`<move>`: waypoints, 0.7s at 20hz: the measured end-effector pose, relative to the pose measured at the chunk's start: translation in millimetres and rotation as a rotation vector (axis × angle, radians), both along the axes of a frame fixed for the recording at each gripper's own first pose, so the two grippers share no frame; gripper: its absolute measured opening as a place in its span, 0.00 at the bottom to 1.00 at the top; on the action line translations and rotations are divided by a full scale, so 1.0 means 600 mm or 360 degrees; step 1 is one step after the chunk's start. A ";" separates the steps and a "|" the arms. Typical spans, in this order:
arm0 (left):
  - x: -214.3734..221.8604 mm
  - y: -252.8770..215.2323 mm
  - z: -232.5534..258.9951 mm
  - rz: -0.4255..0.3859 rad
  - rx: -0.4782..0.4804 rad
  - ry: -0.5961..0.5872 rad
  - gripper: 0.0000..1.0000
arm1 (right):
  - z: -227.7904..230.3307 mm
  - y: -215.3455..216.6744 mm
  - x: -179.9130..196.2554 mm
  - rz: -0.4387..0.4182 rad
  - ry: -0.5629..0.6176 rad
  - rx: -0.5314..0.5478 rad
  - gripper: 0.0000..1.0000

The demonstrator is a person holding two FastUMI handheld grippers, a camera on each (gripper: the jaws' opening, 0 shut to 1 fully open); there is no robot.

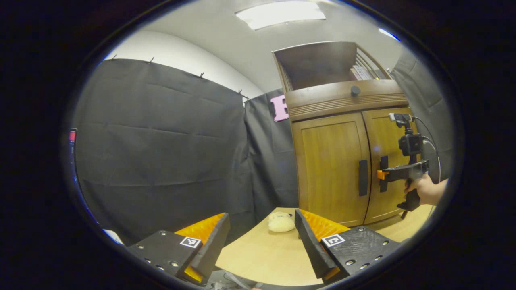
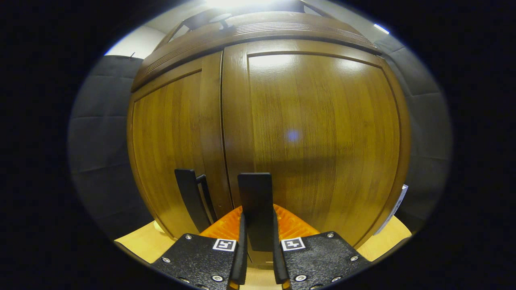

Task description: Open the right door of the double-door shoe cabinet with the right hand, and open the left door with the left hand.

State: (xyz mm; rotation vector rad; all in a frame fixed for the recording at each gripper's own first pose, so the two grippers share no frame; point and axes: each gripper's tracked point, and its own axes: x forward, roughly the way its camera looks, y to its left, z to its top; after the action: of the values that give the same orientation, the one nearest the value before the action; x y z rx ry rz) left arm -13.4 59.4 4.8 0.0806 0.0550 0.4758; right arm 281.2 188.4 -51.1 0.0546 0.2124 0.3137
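The wooden shoe cabinet (image 1: 346,96) stands on the table at the right of the left gripper view, both doors closed. Its left door (image 1: 330,165) has a dark vertical handle (image 1: 363,177). My left gripper (image 1: 262,215) hangs open over the table, well short of the cabinet, nothing between its fingers. In the right gripper view the right door (image 2: 318,133) is close up. My right gripper (image 2: 258,220) is shut on that door's dark handle (image 2: 255,193), a finger on each side. The left door's handle (image 2: 190,197) stands just left of it. The right gripper (image 1: 381,174) and its hand (image 1: 425,189) also show at the right door.
A cream plush lump (image 1: 281,222) lies on the light wooden table (image 1: 258,257) in front of the cabinet's left corner. Black cloth walls close off the left and back. A round knob (image 1: 355,90) sits on the cabinet's upper panel, with an open shelf above.
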 end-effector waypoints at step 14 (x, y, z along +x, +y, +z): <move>0.006 -0.019 0.013 -0.0200 0.0027 -0.0060 0.99 | 0.013 -0.050 -0.110 0.0052 -0.0039 0.0045 0.28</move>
State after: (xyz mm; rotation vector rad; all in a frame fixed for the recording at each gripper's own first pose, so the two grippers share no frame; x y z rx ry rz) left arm -10.0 48.0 12.4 0.0910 0.0091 0.3520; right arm 215.4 158.4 -43.1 0.0749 0.1848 0.3498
